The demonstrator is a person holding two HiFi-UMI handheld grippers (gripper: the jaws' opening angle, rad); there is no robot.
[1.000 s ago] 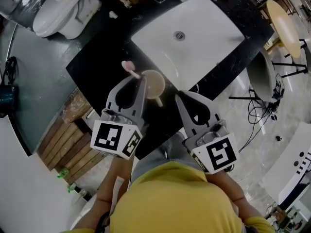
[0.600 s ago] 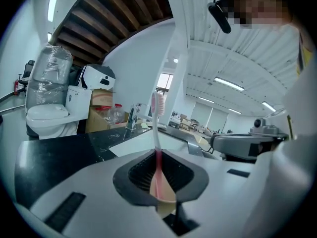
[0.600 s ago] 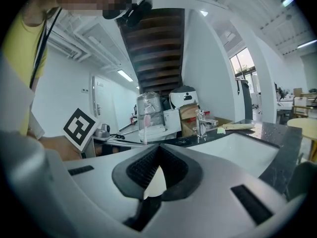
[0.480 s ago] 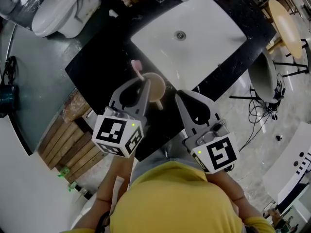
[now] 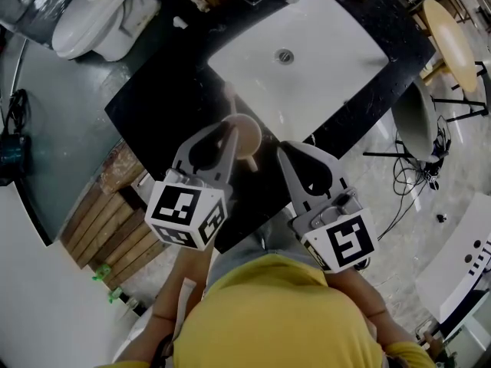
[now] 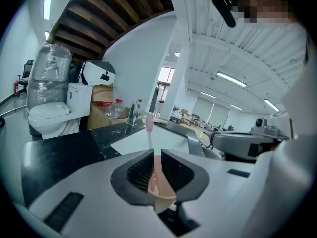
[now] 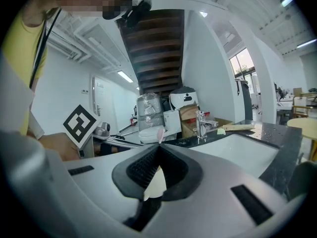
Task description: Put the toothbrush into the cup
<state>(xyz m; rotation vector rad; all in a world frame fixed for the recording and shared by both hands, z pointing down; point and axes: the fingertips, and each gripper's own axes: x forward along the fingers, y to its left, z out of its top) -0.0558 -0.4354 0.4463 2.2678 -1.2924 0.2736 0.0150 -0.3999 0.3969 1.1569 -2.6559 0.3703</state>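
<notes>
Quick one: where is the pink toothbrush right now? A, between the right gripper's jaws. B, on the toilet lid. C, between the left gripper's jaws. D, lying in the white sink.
C: the toothbrush stands upright between the jaws of the left gripper, over the cup; the right gripper has its jaws together on nothing.

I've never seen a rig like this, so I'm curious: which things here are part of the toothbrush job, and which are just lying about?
Part of the job: toothbrush, cup, left gripper with the toothbrush between its fingers.
Just lying about: sink, tap, toilet.
</notes>
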